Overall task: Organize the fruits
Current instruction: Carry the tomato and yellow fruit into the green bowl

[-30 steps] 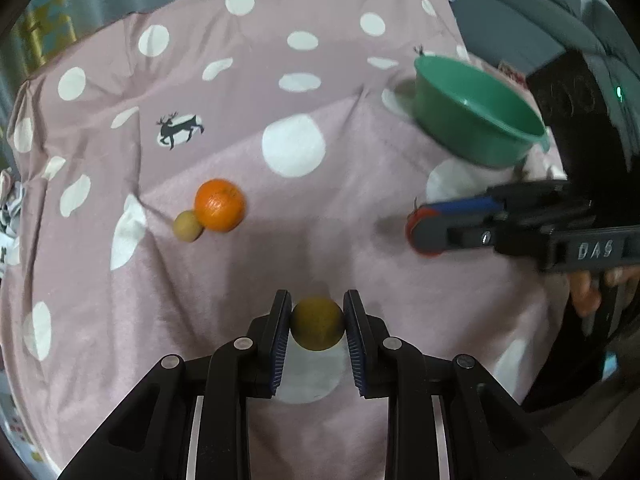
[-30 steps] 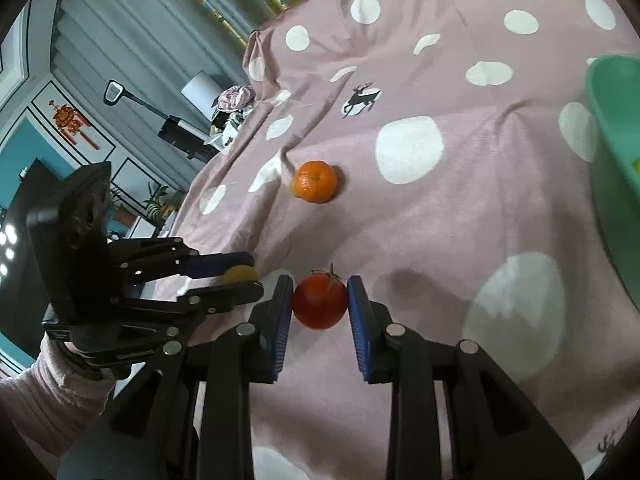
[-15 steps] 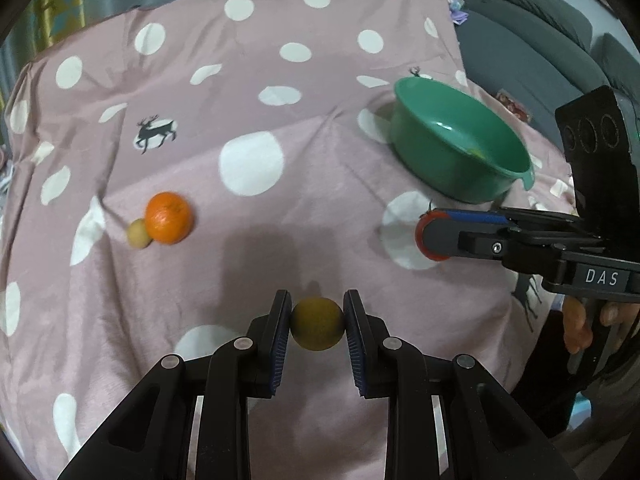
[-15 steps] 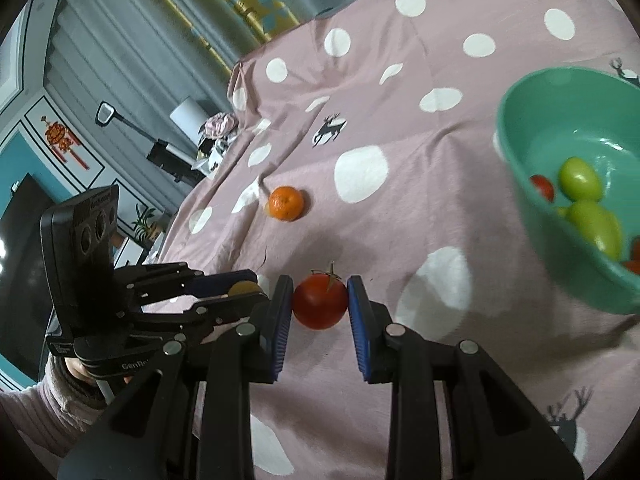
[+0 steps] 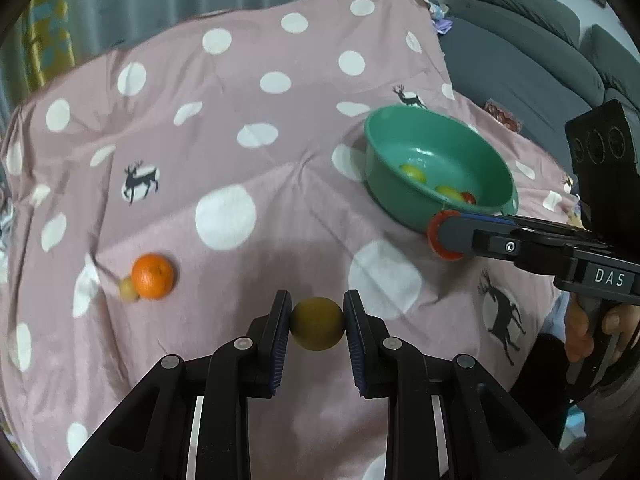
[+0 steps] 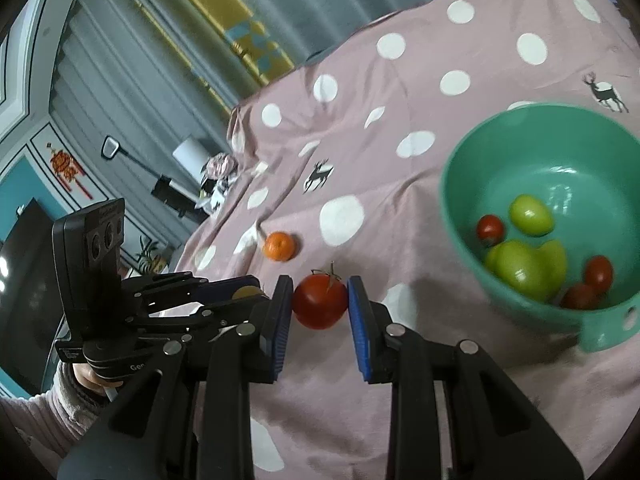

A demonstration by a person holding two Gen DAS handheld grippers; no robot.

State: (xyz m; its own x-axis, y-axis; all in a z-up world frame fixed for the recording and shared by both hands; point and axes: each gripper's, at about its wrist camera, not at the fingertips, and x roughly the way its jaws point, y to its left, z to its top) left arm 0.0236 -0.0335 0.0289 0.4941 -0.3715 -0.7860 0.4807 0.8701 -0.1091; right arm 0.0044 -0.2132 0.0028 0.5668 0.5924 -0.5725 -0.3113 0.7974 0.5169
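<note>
Centrally, the left gripper (image 5: 317,328) clamps a round brownish-yellow fruit (image 5: 317,323). The right gripper (image 6: 320,306) squeezes a red stemmed tomato (image 6: 320,300), left of the green plastic bowl (image 6: 460,168).

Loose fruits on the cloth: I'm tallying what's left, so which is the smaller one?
The pale yellowish fruit touching the orange's left side; it is clearly smaller than the orange.
</note>
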